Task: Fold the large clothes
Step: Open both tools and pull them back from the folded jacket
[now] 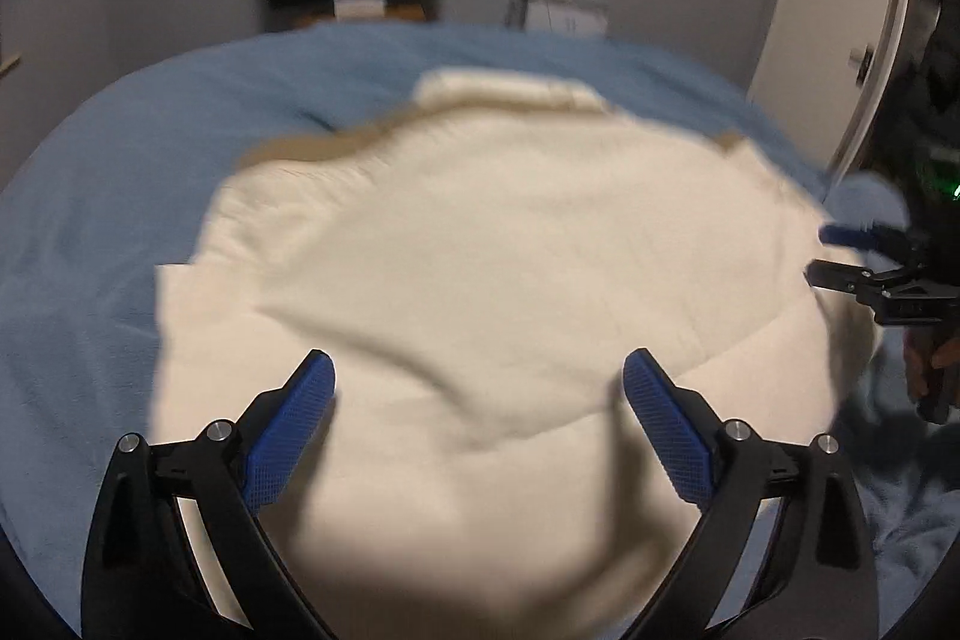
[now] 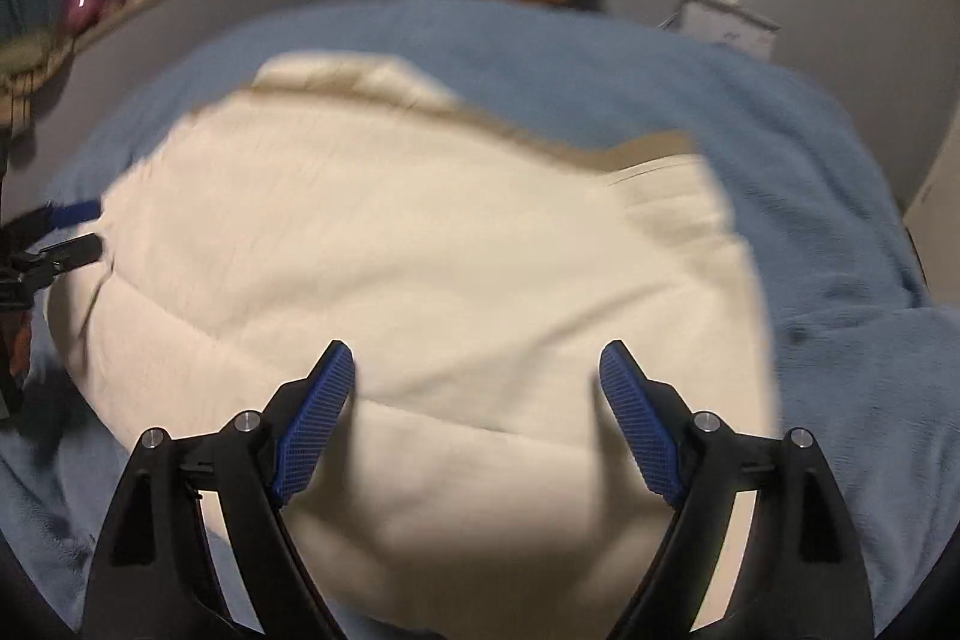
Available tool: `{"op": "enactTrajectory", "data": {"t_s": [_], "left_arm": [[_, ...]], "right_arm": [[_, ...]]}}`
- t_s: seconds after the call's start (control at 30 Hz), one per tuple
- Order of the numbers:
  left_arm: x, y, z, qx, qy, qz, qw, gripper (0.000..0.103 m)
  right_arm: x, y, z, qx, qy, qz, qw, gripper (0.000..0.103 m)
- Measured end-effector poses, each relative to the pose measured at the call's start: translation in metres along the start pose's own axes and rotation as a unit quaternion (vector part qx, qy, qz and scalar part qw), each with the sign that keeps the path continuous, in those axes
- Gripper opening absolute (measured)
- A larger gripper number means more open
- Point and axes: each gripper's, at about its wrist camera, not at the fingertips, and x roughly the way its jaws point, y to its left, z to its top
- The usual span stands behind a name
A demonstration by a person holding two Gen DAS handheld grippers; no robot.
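Two wide-spread jaws are shown in the left wrist view: the left gripper (image 1: 477, 376) holds nothing, poised over the cream sweater (image 1: 480, 244) spread on the blue blanket (image 1: 90, 232). A loose fold could be dragged askew if the blurred fabric is caught by one pad.

From the right wrist view, the right gripper (image 2: 477, 370) is likewise seen open and empty above the cream sweater (image 2: 420, 232); uneven edges may be left if only one layer is pinched.
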Motion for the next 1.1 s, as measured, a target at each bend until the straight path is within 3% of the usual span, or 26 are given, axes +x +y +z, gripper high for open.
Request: {"op": "enactTrajectory", "data": {"t_s": [0.1,0.3,0.47,0.6,0.7,0.8,0.93,1.0,1.1], "left_arm": [[0.029,-0.008,0.017,0.006,0.008,0.022,0.9997,0.097],[0.081,0.005,0.07,-0.015,0.033,0.067,0.9971,0.097],[0.102,0.012,0.098,-0.01,0.037,0.106,0.9936,0.098],[0.104,0.015,0.107,-0.027,0.037,0.104,0.9935,0.097],[0.079,0.018,0.096,-0.03,0.026,0.091,0.995,0.096],[0.041,0.011,0.07,-0.01,0.013,0.094,0.9955,0.096],[0.01,0.012,0.023,-0.004,0.033,0.081,0.9962,0.097],[0.001,0.032,-0.004,-0.04,0.05,0.084,0.9944,0.097],[-0.016,0.061,-0.035,-0.095,0.064,0.101,0.9883,0.097]], "right_arm": [[0.03,0.018,0.014,-0.003,0.006,-0.02,1.0,0.085],[0.072,-0.001,0.063,0.061,0.016,-0.018,0.998,0.094],[0.098,-0.022,0.088,0.095,0.017,-0.027,0.995,0.095],[0.108,-0.032,0.088,0.127,0.02,-0.01,0.992,0.095],[0.083,-0.034,0.078,0.132,0.005,0.017,0.991,0.095],[0.04,-0.024,0.058,0.089,-0.027,0.019,0.996,0.095],[0.001,-0.011,0.015,0.051,-0.029,0.033,0.998,0.095],[-0.001,-0.017,-0.006,0.053,-0.012,0.019,0.998,0.095],[0.005,-0.049,-0.038,0.109,0.023,-0.005,0.994,0.095]]}}
